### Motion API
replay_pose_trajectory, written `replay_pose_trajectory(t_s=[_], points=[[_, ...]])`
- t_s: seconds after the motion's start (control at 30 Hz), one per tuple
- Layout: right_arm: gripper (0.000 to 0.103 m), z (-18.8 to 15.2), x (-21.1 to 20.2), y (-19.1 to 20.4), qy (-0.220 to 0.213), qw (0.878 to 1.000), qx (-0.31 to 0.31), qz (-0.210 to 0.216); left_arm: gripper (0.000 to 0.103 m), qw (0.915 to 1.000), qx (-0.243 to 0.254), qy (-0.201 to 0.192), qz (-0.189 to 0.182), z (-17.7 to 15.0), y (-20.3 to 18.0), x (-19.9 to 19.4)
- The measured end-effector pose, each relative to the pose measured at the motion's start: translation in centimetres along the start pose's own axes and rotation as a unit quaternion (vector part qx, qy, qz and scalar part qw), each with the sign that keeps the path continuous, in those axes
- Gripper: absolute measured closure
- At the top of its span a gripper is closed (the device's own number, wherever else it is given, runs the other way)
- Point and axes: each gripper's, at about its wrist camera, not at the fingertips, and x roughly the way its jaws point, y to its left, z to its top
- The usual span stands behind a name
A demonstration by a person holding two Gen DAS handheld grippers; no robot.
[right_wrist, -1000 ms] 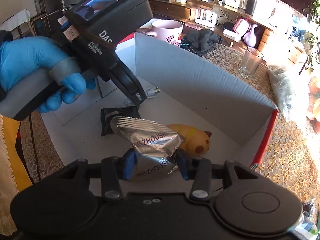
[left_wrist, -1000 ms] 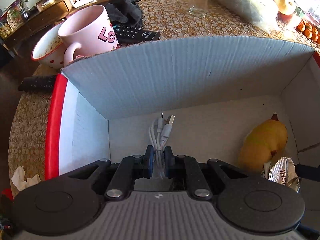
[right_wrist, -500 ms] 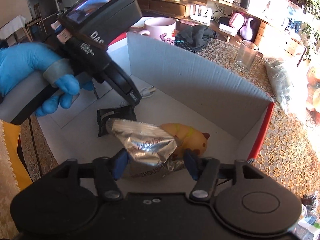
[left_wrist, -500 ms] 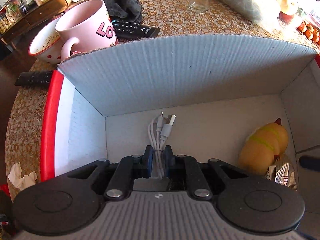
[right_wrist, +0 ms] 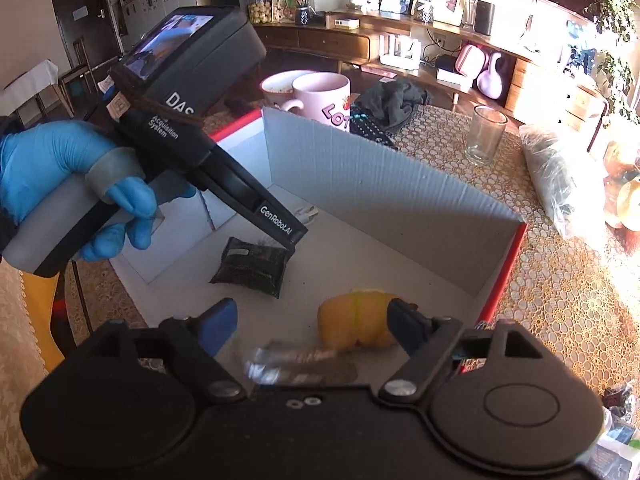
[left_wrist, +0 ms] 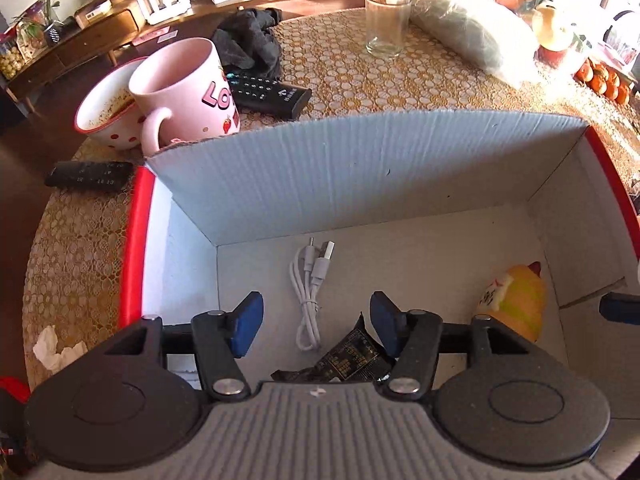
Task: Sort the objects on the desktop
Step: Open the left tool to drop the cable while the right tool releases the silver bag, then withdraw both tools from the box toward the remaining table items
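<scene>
Readable text first: my left gripper (right_wrist: 294, 242) has "DAS", "Acquisition System" and "GenRobot.AI" printed on its body, and the pink mug (left_wrist: 188, 92) behind the box shows "LO" in bubble letters. My gloved left hand (right_wrist: 60, 184) wraps the handle, tilting that gripper nose-down into the cardboard box (left_wrist: 360, 176). Its jaws are spread wide with nothing between the pads; the white cable (left_wrist: 310, 296) lies loose on the box floor right below, with a black packet (left_wrist: 348, 360) just beside it. My right gripper (right_wrist: 310, 320) is wide open too, empty, hovering over a blurry silver wrapper (right_wrist: 296, 364) and the yellow toy (right_wrist: 356, 322). Two remotes (left_wrist: 266, 90) sit on the tabletop.
</scene>
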Motion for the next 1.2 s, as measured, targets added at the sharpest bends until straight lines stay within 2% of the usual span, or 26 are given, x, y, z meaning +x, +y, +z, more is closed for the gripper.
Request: replay_pose_trajectory(t_s=[0.27,0.37,0.53,0.6,0.73,0.8,0.87,1.2], points=[[0.01,0.0,-2.5,0.3,-0.03,0.999,0.002,0.01,0.043,0.9998,0.0,-0.019,0.003,-0.6,-0.4,-2.6],[0.007,-0.2,-3.1,0.4,-0.035,0.999,0.005,0.004,0.034,0.9997,-0.002,-0.023,0.005,-1.1,-0.5,-3.4],[0.005,-0.6,-4.3,0.6,-0.04,0.999,0.01,0.005,0.027,0.9995,-0.007,-0.03,0.003,-2.1,-0.6,-4.6],[0.003,-0.7,-4.7,0.6,-0.044,0.999,0.01,0.004,0.018,0.9994,-0.008,-0.034,0.002,-2.5,-0.7,-5.2],[0.003,-1.3,-5.8,0.6,-0.052,0.999,0.013,-0.001,0.012,0.999,-0.009,-0.043,0.002,-3.1,-1.1,-6.3],[0.002,-1.7,-6.4,0.6,-0.06,0.998,0.011,-0.003,0.004,0.9988,-0.012,-0.048,-0.001,-3.6,-1.2,-6.8],[0.002,-2.1,-6.9,0.6,-0.062,0.998,0.014,-0.004,0.0,0.9985,-0.012,-0.053,-0.002,-4.2,-1.6,-7.3],[0.002,-3.7,-9.6,0.7,-0.08,0.997,0.015,-0.014,0.0,0.997,-0.019,-0.075,-0.006,-6.5,-2.7,-10.0]])
